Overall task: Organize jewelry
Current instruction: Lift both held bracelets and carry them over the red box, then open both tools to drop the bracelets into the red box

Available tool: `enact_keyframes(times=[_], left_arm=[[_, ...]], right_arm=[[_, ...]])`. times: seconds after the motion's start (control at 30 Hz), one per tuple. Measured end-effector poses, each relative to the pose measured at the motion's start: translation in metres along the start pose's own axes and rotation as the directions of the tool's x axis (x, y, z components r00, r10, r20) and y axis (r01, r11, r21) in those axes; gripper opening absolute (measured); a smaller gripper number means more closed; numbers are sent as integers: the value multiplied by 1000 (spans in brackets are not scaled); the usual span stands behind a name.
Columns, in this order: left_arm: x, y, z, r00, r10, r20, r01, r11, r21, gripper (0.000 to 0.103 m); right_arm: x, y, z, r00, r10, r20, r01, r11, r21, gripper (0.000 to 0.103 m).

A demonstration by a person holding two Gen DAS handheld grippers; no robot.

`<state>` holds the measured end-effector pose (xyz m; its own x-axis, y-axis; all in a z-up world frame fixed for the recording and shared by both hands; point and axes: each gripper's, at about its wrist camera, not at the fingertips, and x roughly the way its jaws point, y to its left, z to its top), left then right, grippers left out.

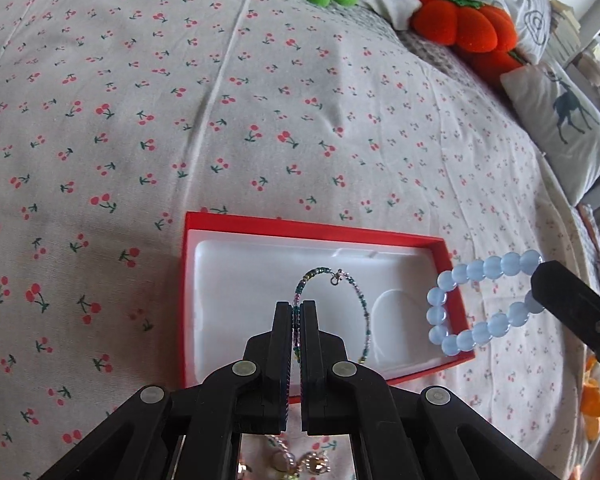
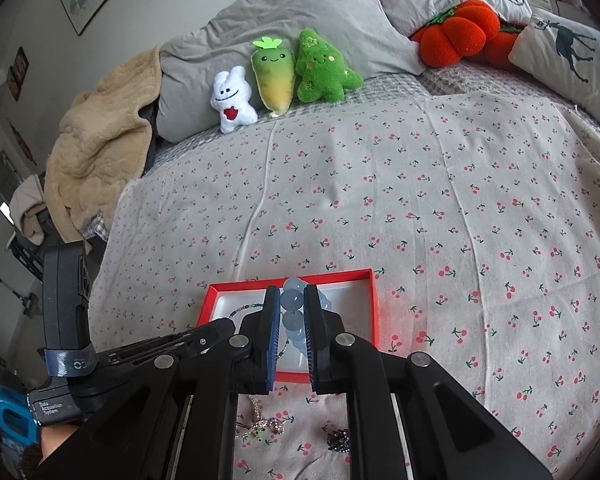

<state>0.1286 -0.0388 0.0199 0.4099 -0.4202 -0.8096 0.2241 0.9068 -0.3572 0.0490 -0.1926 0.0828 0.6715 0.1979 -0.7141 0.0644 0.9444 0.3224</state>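
A red box (image 1: 312, 227) with a white moulded tray lies on the cherry-print bedspread; it also shows in the right wrist view (image 2: 374, 304). My left gripper (image 1: 297, 307) is shut on a thin multicoloured bead bracelet (image 1: 360, 300), whose loop hangs over the tray. My right gripper (image 2: 292, 295) is shut on a bracelet of large pale blue beads (image 2: 293, 308), held over the box. In the left wrist view the blue bead bracelet (image 1: 476, 270) hangs at the box's right rim from the right gripper's finger (image 1: 572, 304).
Loose jewellery pieces (image 2: 266, 426) and a dark trinket (image 2: 339, 440) lie on the bedspread in front of the box. Plush toys (image 2: 276, 76), an orange pumpkin cushion (image 2: 456, 34) and pillows (image 2: 568, 52) line the far side. A beige blanket (image 2: 96, 152) is heaped at the left.
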Motion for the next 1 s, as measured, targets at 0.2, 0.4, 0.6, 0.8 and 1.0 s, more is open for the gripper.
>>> enact_keyframes(times=[0.2,0.4,0.6,0.8,1.0], left_arm=[[9,10,1,994,111,-6,-111,993,51,0],[12,9,3,987,158,-6,-157,984,82,0],[13,3,6,983,186,-8,-184,976,115,0],[5,-4,4,982,190,-19,-186,973,137,32],[-26,-12,-6,977,211,22,-212,961,175,61]], right_arm=[[24,14,-4,997,70,-35,-70,997,-10,12],[42,2,-7,997,-37,-71,36,999,-17,12],[48,-18,-9,992,-78,-96,78,997,1,13],[37,-23,-7,991,-74,-108,77,997,24,28],[11,-21,-12,992,-71,-108,73,997,18,33]])
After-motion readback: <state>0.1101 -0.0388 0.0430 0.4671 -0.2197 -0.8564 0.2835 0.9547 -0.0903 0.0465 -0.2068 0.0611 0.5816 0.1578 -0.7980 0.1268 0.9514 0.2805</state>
